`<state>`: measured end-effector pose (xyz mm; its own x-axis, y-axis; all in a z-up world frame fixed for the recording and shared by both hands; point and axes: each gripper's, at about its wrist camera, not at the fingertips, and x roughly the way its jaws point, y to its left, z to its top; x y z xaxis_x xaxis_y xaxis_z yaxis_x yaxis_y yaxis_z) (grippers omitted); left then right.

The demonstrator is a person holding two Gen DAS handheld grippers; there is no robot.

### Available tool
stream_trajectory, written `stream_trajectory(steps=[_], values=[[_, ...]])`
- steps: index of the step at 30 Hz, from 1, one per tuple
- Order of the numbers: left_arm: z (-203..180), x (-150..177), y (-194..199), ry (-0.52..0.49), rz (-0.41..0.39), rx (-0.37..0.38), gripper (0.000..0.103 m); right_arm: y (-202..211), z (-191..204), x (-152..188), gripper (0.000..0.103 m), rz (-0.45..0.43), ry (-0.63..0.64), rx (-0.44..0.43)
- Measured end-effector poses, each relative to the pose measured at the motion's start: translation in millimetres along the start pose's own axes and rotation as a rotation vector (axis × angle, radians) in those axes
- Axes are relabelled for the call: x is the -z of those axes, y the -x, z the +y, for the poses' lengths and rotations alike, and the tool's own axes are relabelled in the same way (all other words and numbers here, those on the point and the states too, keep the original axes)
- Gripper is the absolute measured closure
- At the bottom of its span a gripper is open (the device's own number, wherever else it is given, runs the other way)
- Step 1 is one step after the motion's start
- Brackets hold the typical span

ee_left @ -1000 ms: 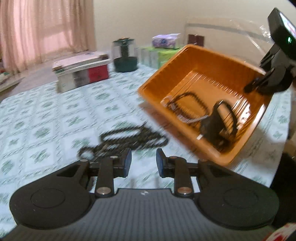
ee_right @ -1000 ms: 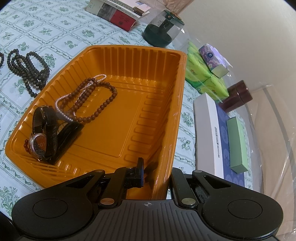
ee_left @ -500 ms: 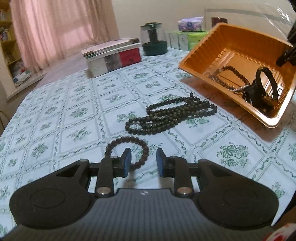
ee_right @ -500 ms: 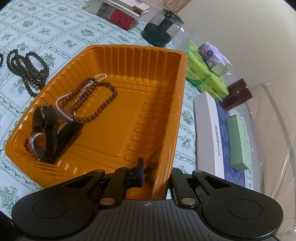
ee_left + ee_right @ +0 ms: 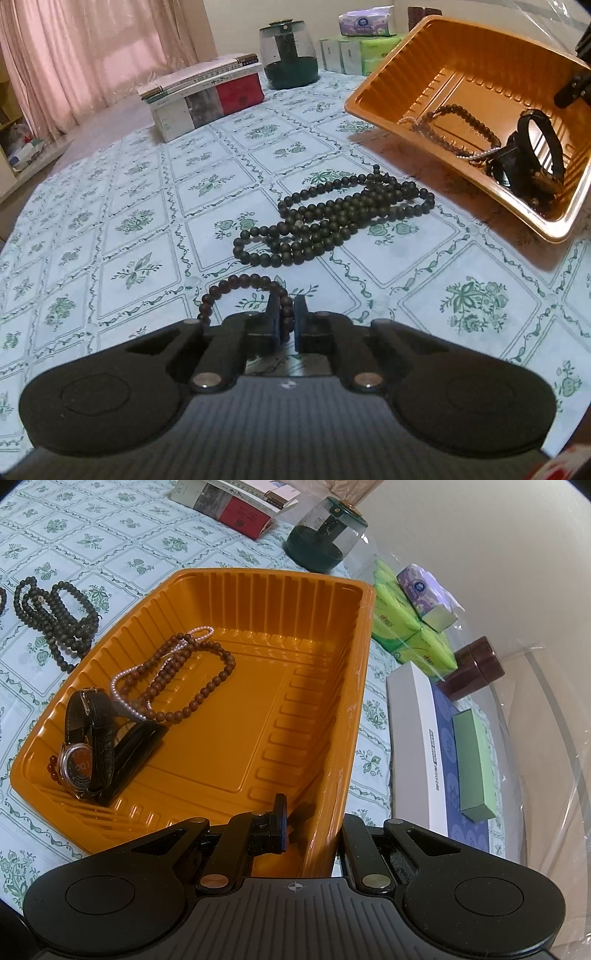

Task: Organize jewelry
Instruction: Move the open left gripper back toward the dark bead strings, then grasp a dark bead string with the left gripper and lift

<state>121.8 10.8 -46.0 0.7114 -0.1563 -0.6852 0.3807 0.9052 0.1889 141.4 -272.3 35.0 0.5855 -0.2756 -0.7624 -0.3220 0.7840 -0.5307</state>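
The left gripper (image 5: 285,320) has just closed its jaws on the near side of a small dark bracelet (image 5: 236,291), whose beads sit pinched between the pads while the rest of the loop lies on the tablecloth (image 5: 110,229). Only the left view shows this grip; in the right view the bracelet is no more than a sliver at the left edge. Just beyond it lies a long dark bead string (image 5: 332,221), piled in loops beside the orange tray (image 5: 391,70), which is tilted, its near long side raised off the cloth. The right view explains the tilt: the right gripper (image 5: 314,827) is clamped on the tray's near wall, one finger inside and one outside. That view also looks down into the tray, where a brown bead string (image 5: 192,679), a thin pearl strand (image 5: 125,698), a black-strapped watch (image 5: 85,738) and a few red beads (image 5: 53,768) are gathered toward the low corner; the left view shows these only partly. The right view alone shows a white box (image 5: 417,746) with a green box (image 5: 474,760) past the tray. Both views take in the books (image 5: 207,92), a glass jar (image 5: 290,55) and tissue packs (image 5: 365,48).
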Motion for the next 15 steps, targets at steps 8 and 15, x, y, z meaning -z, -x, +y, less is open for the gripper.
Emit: stream_trajectory(steps=[8, 15], values=[[7, 1, 29, 0.059, -0.038, -0.014, 0.097, 0, 0, 0, 0.094, 0.0, 0.001, 0.0], [12, -7, 50, 0.099, -0.081, -0.015, 0.097, 0, 0, 0, 0.094, 0.0, 0.001, 0.0]])
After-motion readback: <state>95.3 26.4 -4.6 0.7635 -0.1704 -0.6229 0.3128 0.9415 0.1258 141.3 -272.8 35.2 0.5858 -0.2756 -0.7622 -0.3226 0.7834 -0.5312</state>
